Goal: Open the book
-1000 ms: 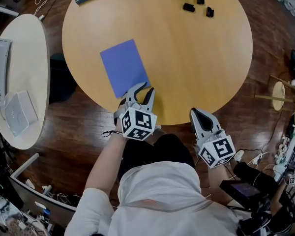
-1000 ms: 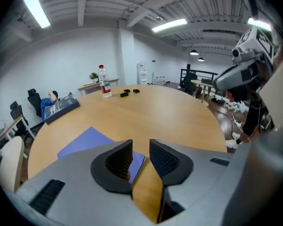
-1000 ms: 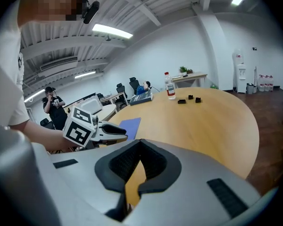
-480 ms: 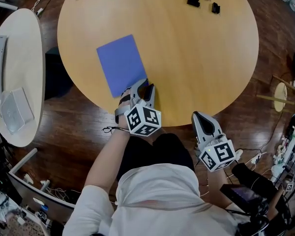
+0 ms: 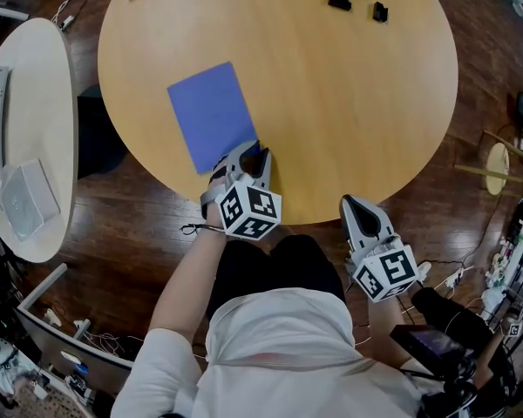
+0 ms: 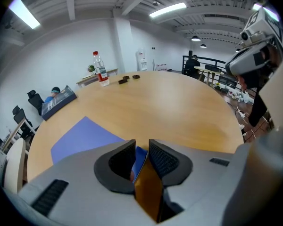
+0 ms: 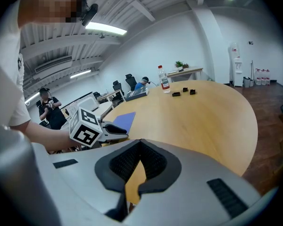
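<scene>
— At the table's (image 5: 357,103) near edge, where's the left gripper (image 5: 249,158)?
— It is further forward than a second ago: the closed blue book's (image 5: 211,114) near corner now sits between its slightly parted jaws.
— And the right gripper (image 5: 356,205)?
— Unmoved, jaws pressed together, empty, just off the rim.

Three small black blocks (image 5: 336,2) sit on the round wooden table (image 5: 349,103), far ahead of the fingers (image 5: 263,165) of the left gripper (image 5: 251,151). A water bottle (image 6: 99,68) stands past them. A dark magazine (image 6: 59,102) lies far ahead, to the fingers' left.
</scene>
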The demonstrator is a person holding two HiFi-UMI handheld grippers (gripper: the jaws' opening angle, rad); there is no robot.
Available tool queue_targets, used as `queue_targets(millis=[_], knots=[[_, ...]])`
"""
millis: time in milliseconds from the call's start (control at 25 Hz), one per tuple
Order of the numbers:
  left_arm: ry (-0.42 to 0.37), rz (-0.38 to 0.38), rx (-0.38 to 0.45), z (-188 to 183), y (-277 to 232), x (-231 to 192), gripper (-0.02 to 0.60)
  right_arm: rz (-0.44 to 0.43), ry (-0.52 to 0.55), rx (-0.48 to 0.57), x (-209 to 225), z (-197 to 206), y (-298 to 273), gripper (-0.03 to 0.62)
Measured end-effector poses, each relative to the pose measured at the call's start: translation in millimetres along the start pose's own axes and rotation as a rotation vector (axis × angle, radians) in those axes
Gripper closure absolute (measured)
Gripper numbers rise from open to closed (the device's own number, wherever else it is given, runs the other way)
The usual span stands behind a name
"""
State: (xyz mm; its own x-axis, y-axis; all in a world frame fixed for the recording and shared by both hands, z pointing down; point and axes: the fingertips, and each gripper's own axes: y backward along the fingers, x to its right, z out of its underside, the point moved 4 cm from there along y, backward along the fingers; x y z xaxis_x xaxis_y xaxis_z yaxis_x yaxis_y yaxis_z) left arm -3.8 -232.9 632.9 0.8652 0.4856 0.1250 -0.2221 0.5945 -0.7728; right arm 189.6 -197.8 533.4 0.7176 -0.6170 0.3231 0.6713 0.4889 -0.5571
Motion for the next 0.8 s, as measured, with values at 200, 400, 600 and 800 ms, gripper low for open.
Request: queue_targets(millis=[200, 400, 600, 800], knots=[[0.043, 0.034, 0.005, 0.8, 0.0, 0.5, 0.511, -0.007, 0.001, -0.005, -1.5, 1.3, -2.3, 0.600], [0.115, 0.055, 0.012, 0.9, 1.9, -2.6, 0.549, -0.008, 0.005, -0.007, -2.3, -1.3, -3.7, 0.600], [0.127, 0.035, 0.023, -3.5, 7.9, -6.6, 0.571, -0.020, 0.011, -0.006, -6.8, -1.5, -5.7, 0.600], [0.162, 0.020, 0.092, -14.5, 25.1, -10.4, 0.571, -0.046, 0.016, -0.006, -15.4, -3.0, -8.6, 0.600]])
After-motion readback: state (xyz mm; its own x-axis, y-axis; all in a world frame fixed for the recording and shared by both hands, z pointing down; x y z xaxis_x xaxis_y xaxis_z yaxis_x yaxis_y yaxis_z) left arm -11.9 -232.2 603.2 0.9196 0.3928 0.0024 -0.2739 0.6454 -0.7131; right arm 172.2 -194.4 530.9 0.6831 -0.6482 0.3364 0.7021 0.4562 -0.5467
